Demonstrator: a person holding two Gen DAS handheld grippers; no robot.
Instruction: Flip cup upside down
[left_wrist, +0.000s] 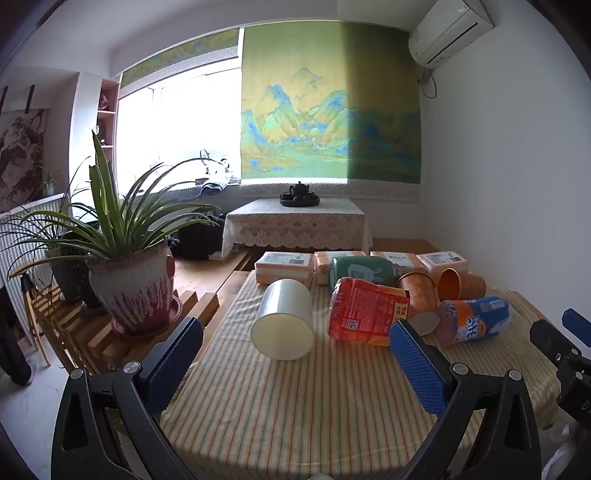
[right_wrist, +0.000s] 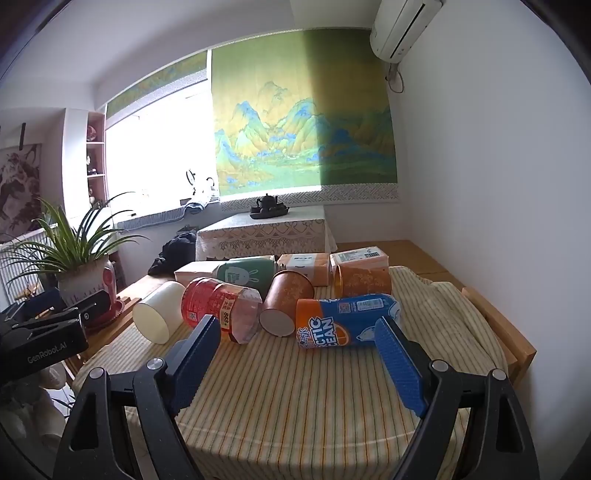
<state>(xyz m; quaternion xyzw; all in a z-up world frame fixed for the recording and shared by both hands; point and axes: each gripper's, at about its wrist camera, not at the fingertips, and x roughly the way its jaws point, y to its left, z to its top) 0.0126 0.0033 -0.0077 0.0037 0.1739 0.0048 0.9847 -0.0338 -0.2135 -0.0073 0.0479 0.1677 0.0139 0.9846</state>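
Cups (right_wrist: 283, 308) lie sideways — left gripper (left_wrist: 295, 354), right gripper (right_wrist: 301, 354) gaping.

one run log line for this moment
left gripper: open, empty | right gripper: open, empty | white cup: on its side, untouched | step: approach

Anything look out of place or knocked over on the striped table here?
Yes: every cup lies on its side, none upright. The white cup, red cup, blue-orange cup and brown cup lie jumbled together. No spill is visible.
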